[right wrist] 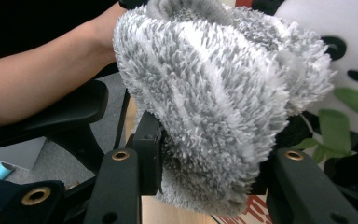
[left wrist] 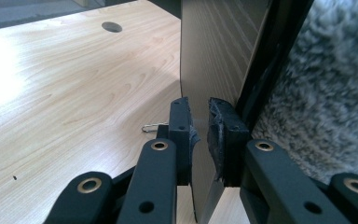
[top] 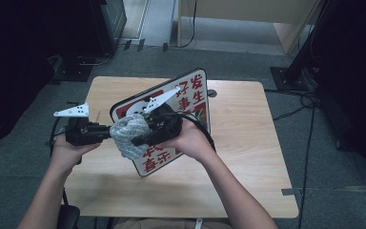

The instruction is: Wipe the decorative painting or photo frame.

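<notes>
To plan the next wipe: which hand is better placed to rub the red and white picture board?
Probably the right: the right gripper is clamped on the fluffy grey cloth at the red and white picture board, whose edge the left gripper steadies.

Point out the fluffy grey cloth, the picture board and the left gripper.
fluffy grey cloth (top: 129,135): high view, middle of the bunched pile.
picture board (top: 194,86): high view, upper printed face.
left gripper (left wrist: 199,133): left gripper view, between its fingertips, clamped on the board's edge.

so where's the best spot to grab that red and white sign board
Probably its thin left edge, coming in from the left, as the left gripper does now: the sign board stands tilted, so its edge slips between the jaws. That leaves its printed face free for the grey cloth in the right gripper.
</notes>
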A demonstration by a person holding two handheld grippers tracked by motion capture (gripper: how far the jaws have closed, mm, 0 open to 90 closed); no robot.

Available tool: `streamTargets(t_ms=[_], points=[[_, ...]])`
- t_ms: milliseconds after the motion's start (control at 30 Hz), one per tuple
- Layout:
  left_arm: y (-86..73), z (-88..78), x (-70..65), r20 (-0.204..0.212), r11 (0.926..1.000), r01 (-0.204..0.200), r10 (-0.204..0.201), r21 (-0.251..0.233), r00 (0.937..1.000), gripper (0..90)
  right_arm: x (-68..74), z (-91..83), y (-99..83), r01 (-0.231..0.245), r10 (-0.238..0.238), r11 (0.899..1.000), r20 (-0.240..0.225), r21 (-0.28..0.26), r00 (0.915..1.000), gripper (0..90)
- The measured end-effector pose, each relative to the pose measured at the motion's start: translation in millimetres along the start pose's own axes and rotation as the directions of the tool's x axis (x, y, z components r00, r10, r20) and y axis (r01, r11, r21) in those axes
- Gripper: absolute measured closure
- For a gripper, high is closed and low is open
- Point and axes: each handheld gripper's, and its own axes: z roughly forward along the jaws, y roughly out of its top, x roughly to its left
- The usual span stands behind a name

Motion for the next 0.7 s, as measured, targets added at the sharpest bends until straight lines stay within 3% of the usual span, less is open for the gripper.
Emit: streamTargets(t_ms=[700], points=[[0.6, -0.3, 0.6, 0.018, 0.9993, 0.034, -0.034, 0.016, 0.9993, 82.5, -1.9, 9.4, -18.0, -0.035, 0.035, 0.999, -0.012, 0.006, 0.9993, 59.7]])
